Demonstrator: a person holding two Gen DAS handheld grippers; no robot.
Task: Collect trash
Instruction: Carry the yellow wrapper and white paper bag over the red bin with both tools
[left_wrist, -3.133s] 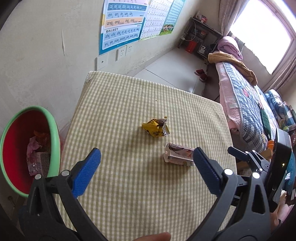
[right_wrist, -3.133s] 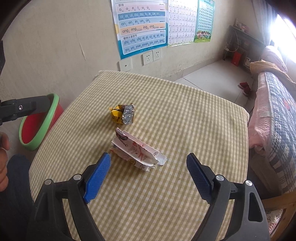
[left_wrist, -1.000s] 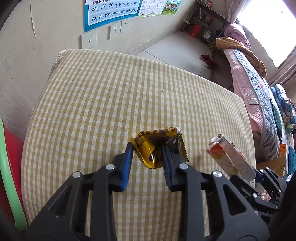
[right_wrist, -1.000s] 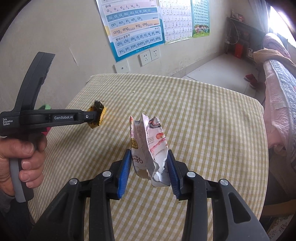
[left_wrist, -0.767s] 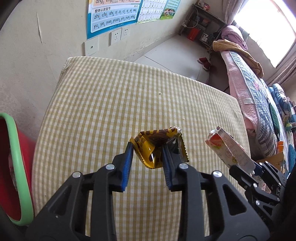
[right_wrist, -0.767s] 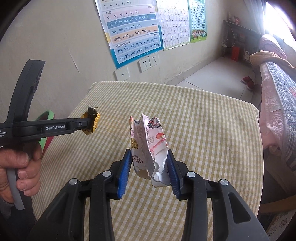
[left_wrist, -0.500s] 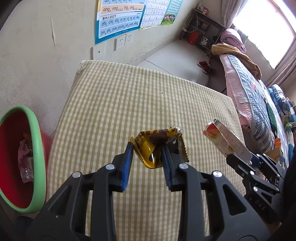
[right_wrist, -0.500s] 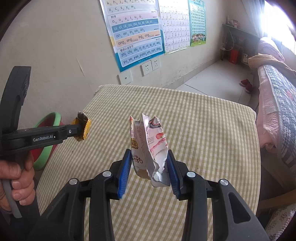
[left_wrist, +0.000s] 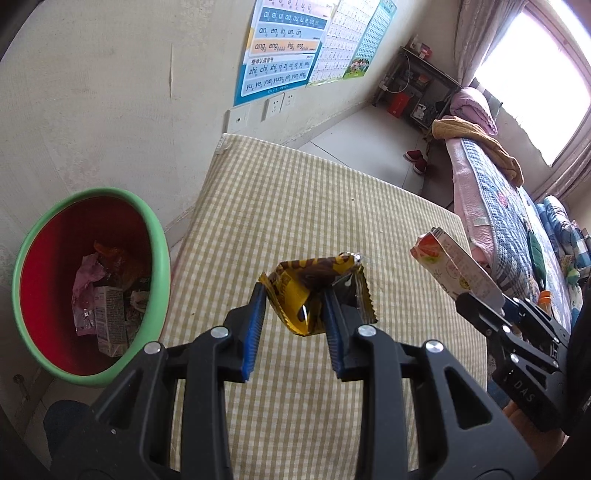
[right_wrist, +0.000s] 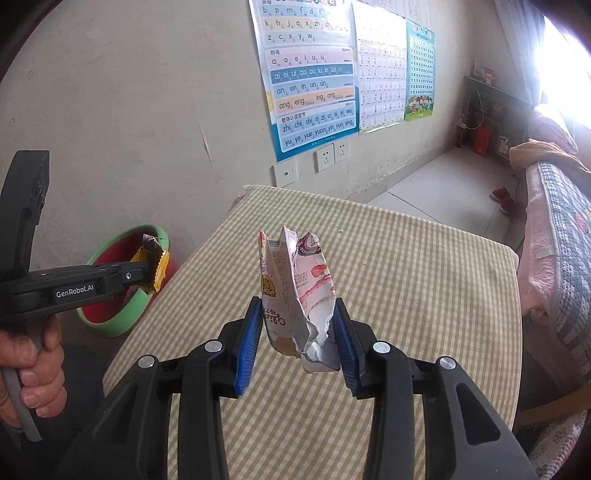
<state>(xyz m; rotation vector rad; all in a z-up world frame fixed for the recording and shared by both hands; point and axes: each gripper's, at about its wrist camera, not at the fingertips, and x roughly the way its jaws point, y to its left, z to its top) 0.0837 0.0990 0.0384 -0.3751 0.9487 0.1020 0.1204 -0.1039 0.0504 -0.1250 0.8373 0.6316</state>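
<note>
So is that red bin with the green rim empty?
No. The bin already holds trash: a small carton and crumpled wrappers lie at its bottom.

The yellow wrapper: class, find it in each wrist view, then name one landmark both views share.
Left wrist view: yellow wrapper at centre, clamped in the near tongs.
Right wrist view: yellow wrapper at left, in front of the bin.
Shared landmark: the green-rimmed red bin beside the table.

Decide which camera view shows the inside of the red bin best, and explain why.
The left wrist view: it looks down into the red bin, showing wrappers and a small carton at the bottom. The right wrist view shows only its green rim and outer wall, partly hidden behind the left gripper.
</note>
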